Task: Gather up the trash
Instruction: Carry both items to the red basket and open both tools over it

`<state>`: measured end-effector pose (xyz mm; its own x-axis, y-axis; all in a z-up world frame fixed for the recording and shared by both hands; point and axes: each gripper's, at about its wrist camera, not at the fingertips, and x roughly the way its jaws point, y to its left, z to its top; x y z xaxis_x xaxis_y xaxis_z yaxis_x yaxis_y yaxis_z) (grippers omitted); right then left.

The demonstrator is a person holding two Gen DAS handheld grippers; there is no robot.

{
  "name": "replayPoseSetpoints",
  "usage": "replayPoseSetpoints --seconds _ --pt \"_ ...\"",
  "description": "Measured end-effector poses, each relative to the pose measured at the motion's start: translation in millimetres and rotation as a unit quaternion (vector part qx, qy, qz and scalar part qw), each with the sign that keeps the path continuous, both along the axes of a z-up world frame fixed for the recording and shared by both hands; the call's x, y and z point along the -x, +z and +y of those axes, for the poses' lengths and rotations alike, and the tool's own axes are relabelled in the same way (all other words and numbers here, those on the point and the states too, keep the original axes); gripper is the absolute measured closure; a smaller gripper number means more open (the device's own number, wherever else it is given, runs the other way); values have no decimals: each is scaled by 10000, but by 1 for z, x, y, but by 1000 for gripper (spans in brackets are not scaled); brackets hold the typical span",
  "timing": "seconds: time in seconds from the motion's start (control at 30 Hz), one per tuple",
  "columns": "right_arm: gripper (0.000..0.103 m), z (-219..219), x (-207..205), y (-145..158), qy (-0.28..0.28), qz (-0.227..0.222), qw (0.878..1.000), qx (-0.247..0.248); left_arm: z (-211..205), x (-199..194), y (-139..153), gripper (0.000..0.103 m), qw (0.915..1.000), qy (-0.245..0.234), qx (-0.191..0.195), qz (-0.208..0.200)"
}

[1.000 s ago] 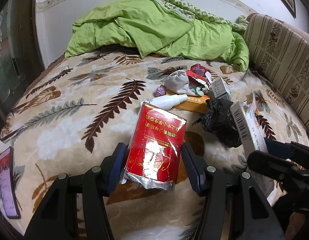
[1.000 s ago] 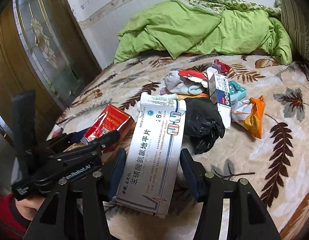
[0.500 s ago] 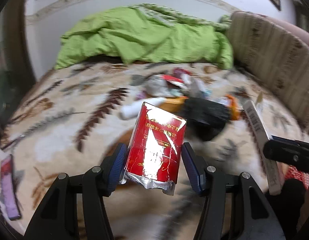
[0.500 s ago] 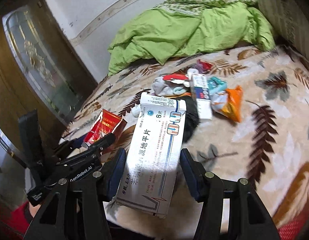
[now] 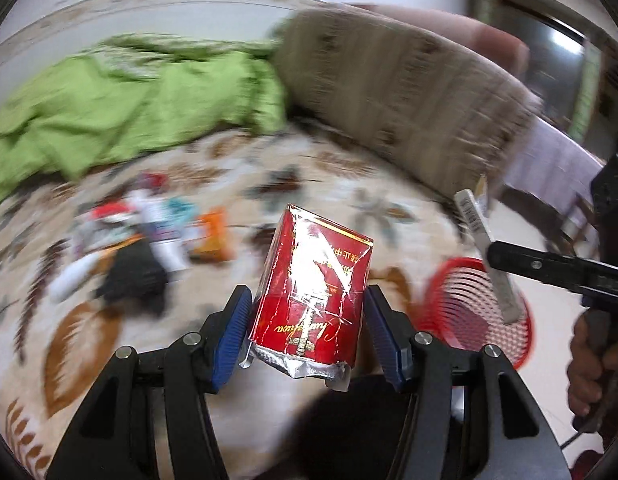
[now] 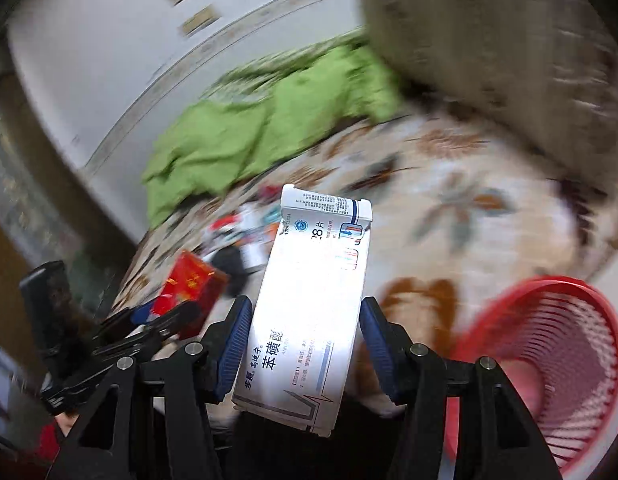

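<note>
My left gripper is shut on a red cigarette pack with torn foil at its near end, held upright between the blue pads. My right gripper is shut on a white medicine box with blue print. In the left wrist view that box hangs over a red mesh wastebasket at the right. The same basket shows at the lower right of the right wrist view, where the red pack appears at left. A blurred pile of litter lies on the bed.
A leaf-patterned blanket covers the bed, with a green quilt at the back and a striped padded headboard to the right. A black bag lies among the litter. A hand grips the right tool.
Both grippers have swung to the right with their loads and risen a little; the litter pile slid left in view and the red wastebasket came into sight at the right. The grips are unchanged.
</note>
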<state>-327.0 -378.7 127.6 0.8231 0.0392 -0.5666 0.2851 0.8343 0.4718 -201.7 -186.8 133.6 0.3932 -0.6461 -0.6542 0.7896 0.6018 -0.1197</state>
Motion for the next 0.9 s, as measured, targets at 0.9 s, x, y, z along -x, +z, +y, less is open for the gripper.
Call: replayPoseSetpoints --seconds 0.9 --pt "41 -115 86 -41 -1428 223 9876 -620 -117 36 -20 29 9928 -855 -289 781"
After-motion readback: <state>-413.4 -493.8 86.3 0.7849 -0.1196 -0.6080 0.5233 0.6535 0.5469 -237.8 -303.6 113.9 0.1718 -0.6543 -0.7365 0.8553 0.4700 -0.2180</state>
